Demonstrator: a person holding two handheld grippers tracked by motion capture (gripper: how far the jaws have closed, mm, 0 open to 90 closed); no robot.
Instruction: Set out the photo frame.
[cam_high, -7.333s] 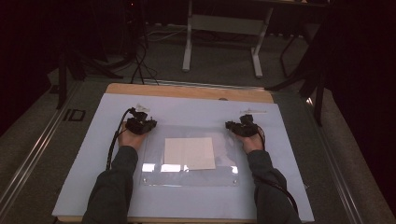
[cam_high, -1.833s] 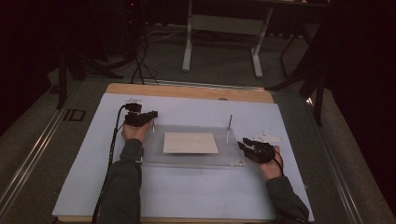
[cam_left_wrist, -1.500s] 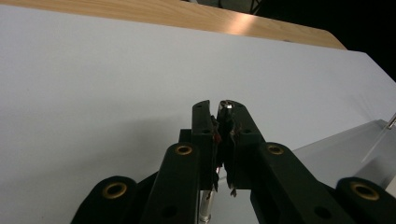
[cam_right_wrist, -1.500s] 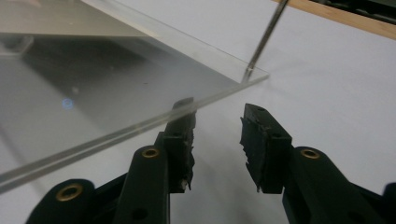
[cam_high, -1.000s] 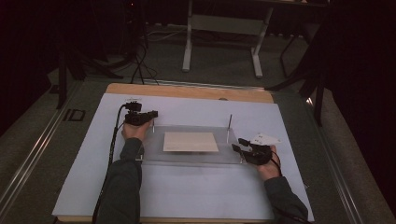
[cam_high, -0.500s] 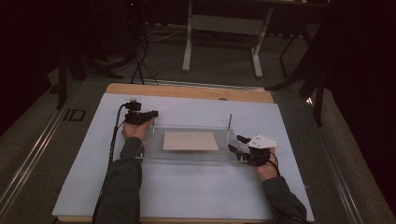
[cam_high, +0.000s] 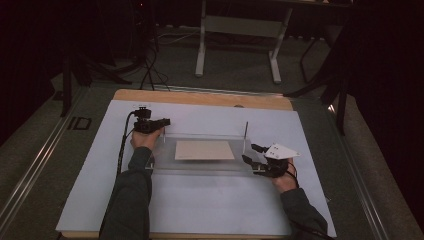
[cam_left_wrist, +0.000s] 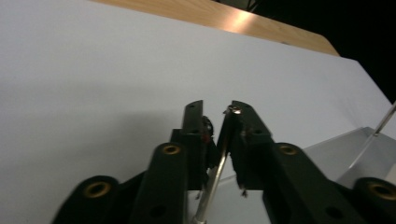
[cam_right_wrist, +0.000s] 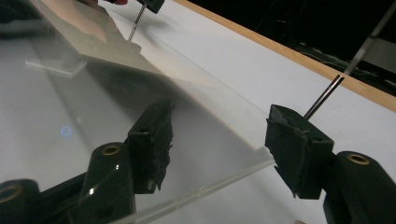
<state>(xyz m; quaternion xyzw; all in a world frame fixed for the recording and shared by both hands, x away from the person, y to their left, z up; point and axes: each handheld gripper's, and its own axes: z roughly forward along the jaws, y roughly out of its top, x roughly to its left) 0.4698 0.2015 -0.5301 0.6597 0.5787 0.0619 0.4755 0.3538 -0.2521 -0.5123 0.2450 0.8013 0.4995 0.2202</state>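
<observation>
Where the high view blurs it, left gripper (cam_left_wrist: 218, 122) clamps a metal pin (cam_left_wrist: 211, 179) – right gripper (cam_right_wrist: 217, 140) agape over clear plate (cam_right_wrist: 93, 107).

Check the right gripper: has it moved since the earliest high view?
Yes. The right gripper has come back toward the person and outward, from beyond the clear plate to the plate's near right corner, jaws open.

Clear plate (cam_high: 165, 162), beige card (cam_high: 204, 149)

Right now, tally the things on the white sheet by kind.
Clear plates: 1
Beige cards: 1
Upright metal pins: 2, left, right
Tongs: 2, left, right
Total: 6
</observation>
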